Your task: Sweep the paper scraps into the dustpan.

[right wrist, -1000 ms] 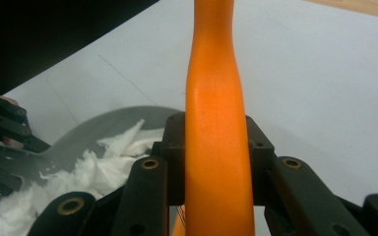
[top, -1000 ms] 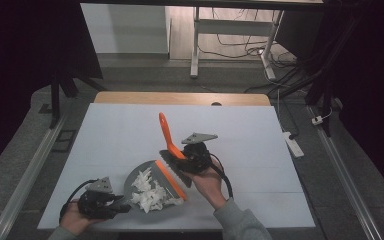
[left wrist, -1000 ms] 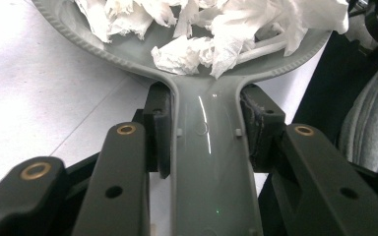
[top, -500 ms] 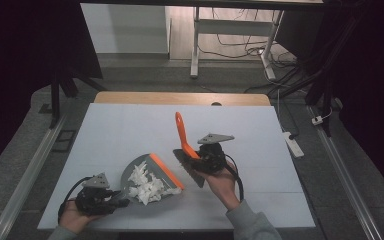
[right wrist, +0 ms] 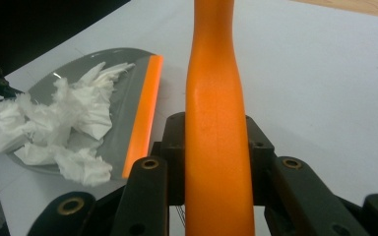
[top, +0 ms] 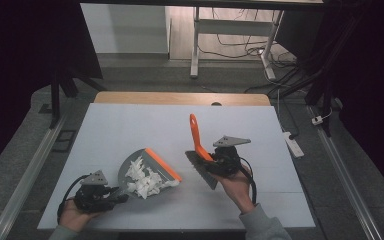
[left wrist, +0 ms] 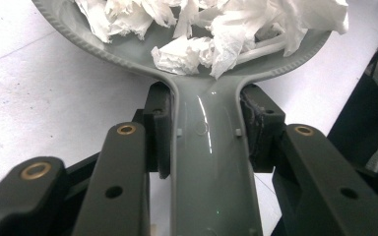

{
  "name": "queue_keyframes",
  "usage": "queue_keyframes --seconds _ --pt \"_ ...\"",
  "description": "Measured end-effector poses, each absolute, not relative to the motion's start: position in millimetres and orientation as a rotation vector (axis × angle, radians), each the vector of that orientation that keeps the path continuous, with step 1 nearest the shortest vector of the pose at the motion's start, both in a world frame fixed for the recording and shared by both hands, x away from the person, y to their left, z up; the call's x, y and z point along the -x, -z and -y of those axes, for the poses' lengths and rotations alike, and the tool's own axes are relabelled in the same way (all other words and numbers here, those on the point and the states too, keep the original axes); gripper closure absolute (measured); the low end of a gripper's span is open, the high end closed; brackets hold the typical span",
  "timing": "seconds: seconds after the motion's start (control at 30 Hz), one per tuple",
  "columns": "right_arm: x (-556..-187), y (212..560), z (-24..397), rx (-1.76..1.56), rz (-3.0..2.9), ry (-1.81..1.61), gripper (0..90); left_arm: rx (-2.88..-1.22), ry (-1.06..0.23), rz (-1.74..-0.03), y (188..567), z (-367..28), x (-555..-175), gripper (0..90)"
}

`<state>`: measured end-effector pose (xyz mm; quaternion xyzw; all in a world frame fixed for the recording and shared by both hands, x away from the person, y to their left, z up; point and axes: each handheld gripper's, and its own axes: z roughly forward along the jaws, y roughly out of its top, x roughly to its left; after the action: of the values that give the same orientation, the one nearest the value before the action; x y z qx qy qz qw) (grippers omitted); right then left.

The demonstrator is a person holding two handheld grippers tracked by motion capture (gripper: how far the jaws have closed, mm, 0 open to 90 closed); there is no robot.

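A grey dustpan [top: 139, 159] with an orange lip [top: 163, 164] lies on the white table [top: 130, 125], with crumpled white paper [top: 142, 181] piled inside it. My left gripper [top: 112, 195] is shut on the dustpan's handle; in the left gripper view the handle [left wrist: 209, 167] sits pinched between the two pads, with the paper [left wrist: 216, 29] just beyond. To the right of the pan, my right gripper [top: 214, 161] is shut on a brush with an orange handle [top: 196, 135] and dark bristles [top: 200, 171]. The right gripper view has that handle [right wrist: 216, 128] clamped upright, the dustpan [right wrist: 123, 88] to its left.
A white power strip [top: 291, 142] lies off the table's right edge, and a wooden strip [top: 180, 98] runs along the far edge. Metal rails flank the table on both sides. The white surface stretches bare behind and to the right of the brush.
My right gripper has carried the brush to the right, away from the dustpan's orange lip. The left gripper and the dustpan have stayed put.
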<state>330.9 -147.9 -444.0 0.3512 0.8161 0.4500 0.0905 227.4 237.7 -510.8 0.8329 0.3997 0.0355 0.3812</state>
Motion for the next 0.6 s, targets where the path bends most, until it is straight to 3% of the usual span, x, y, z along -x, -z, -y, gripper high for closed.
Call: queue_keyframes --seconds 0.6 --pt "-324.4 448.8 178.0 -1.037 -2.440 -1.320 70.0 -2.053 -0.171 -1.123 501.8 -241.3 -227.6 61.3"
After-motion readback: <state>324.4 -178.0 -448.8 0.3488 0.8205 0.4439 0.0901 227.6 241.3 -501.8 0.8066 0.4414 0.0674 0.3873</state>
